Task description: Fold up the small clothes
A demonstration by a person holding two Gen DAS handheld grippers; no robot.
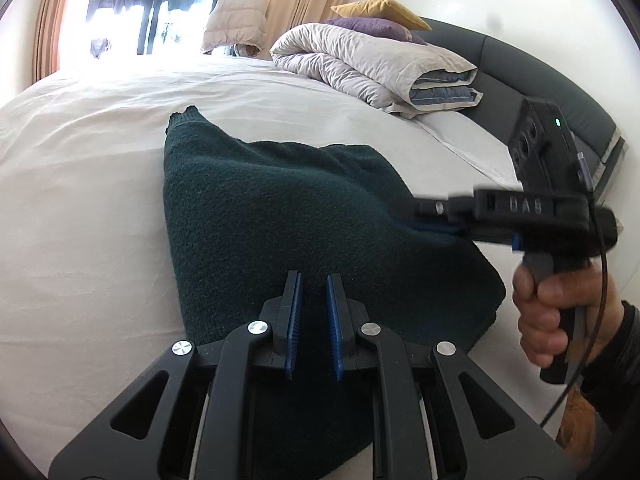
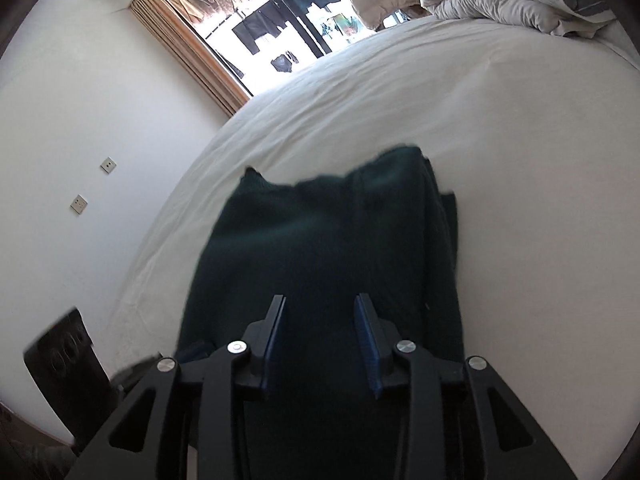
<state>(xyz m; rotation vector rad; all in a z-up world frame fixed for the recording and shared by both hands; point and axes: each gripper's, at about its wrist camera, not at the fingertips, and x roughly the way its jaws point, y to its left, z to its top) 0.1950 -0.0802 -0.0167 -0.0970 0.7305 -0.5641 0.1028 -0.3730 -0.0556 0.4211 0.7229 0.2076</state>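
A dark green knitted sweater [image 1: 280, 208] lies folded on the white bed sheet [image 1: 80, 200], one corner pointing towards the window. My left gripper [image 1: 313, 278] sits at the sweater's near edge, its blue pads close together with a ridge of the knit pinched between them. A hand holds my right gripper [image 1: 420, 216] from the right, its fingers lying over the sweater's right side. In the right wrist view the right gripper [image 2: 320, 300] stands open above the sweater [image 2: 320, 240], its pads clear of the cloth. The left gripper's body [image 2: 60, 356] shows at the lower left.
A folded grey duvet [image 1: 372, 64] with a purple pillow [image 1: 368, 26] and a yellow one [image 1: 380, 8] lies at the dark headboard [image 1: 520, 64]. A bright window with curtains [image 2: 280, 20] is beyond the bed. A white wall with sockets [image 2: 108, 165] is on the left.
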